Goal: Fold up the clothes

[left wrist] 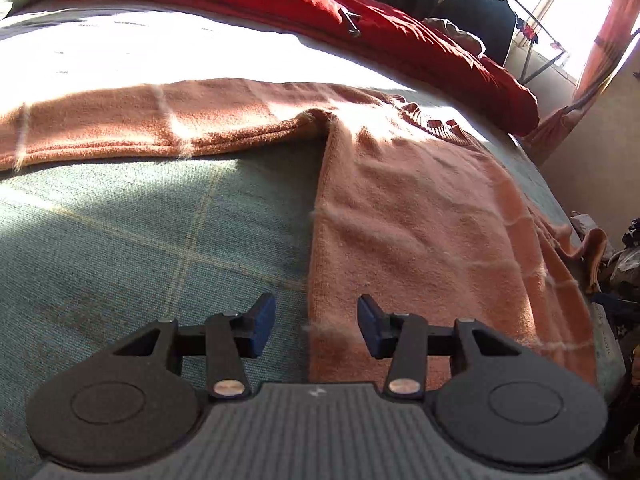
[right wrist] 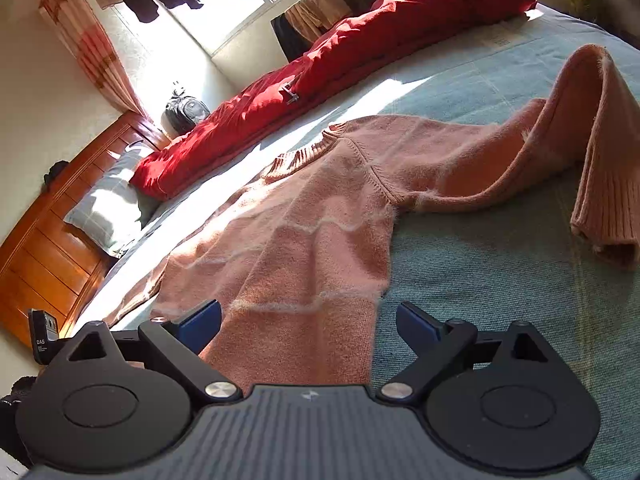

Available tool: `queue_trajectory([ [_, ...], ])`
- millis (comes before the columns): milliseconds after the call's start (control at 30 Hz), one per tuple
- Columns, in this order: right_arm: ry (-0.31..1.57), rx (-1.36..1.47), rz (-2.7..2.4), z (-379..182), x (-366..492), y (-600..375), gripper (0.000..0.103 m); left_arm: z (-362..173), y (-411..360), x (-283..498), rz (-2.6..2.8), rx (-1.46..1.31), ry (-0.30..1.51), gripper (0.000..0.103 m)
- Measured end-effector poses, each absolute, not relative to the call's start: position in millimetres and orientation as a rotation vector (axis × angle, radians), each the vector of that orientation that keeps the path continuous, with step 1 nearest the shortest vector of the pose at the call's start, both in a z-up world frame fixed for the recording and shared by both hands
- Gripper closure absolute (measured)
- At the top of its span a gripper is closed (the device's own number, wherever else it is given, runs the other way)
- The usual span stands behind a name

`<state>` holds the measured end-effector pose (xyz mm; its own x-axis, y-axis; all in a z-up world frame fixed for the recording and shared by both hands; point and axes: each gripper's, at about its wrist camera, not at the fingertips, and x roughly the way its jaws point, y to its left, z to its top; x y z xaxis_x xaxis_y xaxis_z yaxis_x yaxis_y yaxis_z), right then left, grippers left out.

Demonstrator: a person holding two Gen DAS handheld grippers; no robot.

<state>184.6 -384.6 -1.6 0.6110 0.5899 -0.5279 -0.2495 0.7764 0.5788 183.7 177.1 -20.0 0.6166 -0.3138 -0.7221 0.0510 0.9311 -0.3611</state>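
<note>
Left wrist view first: the left hand-held gripper (left wrist: 316, 326) hangs low over the bed (left wrist: 140, 232) with its blue pads parted and nothing between them, so it is released. Just ahead of it and slightly to its right runs the long side edge of the pink sweater (left wrist: 400, 216), whose body stretches away from the fingers toward the ribbed collar (left wrist: 436, 120), while one sleeve (left wrist: 120, 124) reaches out flat to the far left, well ahead of the left finger. Beyond the sweater lies a red quilt (left wrist: 320, 0). Moving to the right wrist view, the right hand-held gripper (right wrist: 308, 322) is likewise spread wide and empty; the hem end of the sweater body lies between its fingers and directly beneath, and the other sleeve (right wrist: 592, 152) arches up ahead and to the right, doubling over so that its ribbed cuff (right wrist: 604, 240) rests on the blanket, apart from the body. As a judgement, the sweater lies spread out with no fold across its body, and both tools are poised at its near end; that fits either smoothing and arranging or setting up for a grasp. Any next move would call for closing on a single layer of knit at an edge, and for bringing the humped sleeve flat so it does not bunch inside a fold.
</note>
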Motion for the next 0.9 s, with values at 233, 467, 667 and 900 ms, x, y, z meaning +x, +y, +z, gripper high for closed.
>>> queue_trajectory([
  [233,0.711,0.227,0.625,15,180,-332,0.004,-12,156,142,-0.294,-0.147,0.842,0.051],
  [467,0.725,0.233,0.707,11,187,-312,0.004,-19,174,176,-0.268,-0.332,0.834,0.052],
  [667,0.745,0.367,0.583,12,212,-356,0.005,-21,162,201,-0.291,-0.324,0.858,0.052],
  [900,0.826,0.643,0.465,-27,277,-407,0.02,-8,150,227,-0.295,-0.302,0.881,0.052],
])
